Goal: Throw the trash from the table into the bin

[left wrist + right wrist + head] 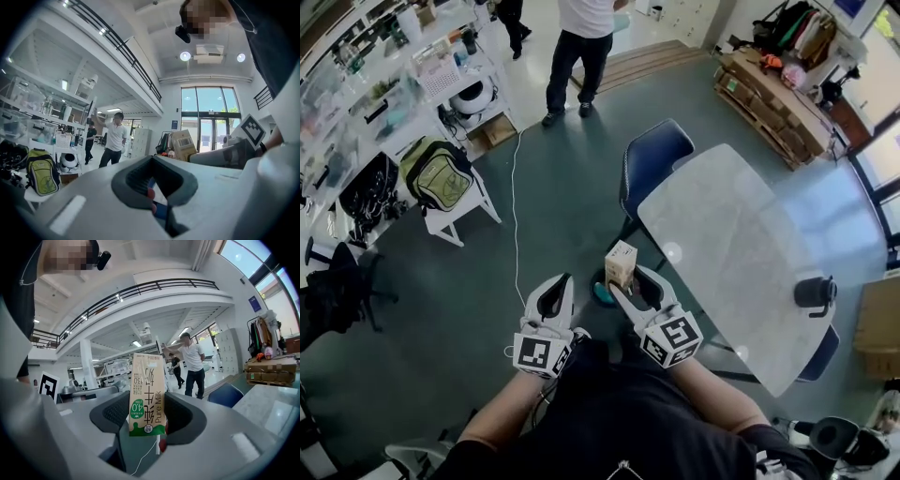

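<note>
Your right gripper (148, 417) clamps the milk carton (146, 394) upright between wide-set jaws, with your left gripper (152, 180) closed and empty beside it, so any jolt or slackened squeeze could let the carton tip and fall early.

Left gripper (560, 282) level, jaws together; right gripper (631, 280) jaws clamp milk carton (621, 261).

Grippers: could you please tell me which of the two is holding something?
The right gripper, whose jaws clamp an upright Pure Milk carton; the left gripper holds nothing.
</note>
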Motion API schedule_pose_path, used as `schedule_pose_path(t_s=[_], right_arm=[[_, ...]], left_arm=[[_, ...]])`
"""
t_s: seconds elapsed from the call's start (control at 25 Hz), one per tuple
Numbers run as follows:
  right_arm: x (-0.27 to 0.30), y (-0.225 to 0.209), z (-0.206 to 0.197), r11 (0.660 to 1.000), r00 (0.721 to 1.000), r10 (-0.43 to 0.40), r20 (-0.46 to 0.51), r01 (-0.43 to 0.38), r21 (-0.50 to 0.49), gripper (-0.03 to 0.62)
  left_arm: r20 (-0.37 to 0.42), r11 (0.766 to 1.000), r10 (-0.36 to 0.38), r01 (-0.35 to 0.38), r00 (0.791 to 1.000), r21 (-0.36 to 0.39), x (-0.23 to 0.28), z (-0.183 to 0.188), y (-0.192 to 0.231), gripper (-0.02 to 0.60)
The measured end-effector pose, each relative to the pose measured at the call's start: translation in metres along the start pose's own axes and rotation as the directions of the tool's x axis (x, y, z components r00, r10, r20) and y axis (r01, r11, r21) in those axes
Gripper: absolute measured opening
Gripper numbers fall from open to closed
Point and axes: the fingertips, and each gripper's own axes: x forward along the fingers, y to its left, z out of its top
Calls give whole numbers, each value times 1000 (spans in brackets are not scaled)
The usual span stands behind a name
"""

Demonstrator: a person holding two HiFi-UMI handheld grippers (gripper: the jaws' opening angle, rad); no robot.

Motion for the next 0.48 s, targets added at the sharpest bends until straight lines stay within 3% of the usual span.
schedule_pose_path(t_s=[0.48], right_arm=[[18,-26,-39,999,994,42,-102,-44,-23,255]], left_arm=[[-41,995,94,-95,995,-19,16,-32,12,0]])
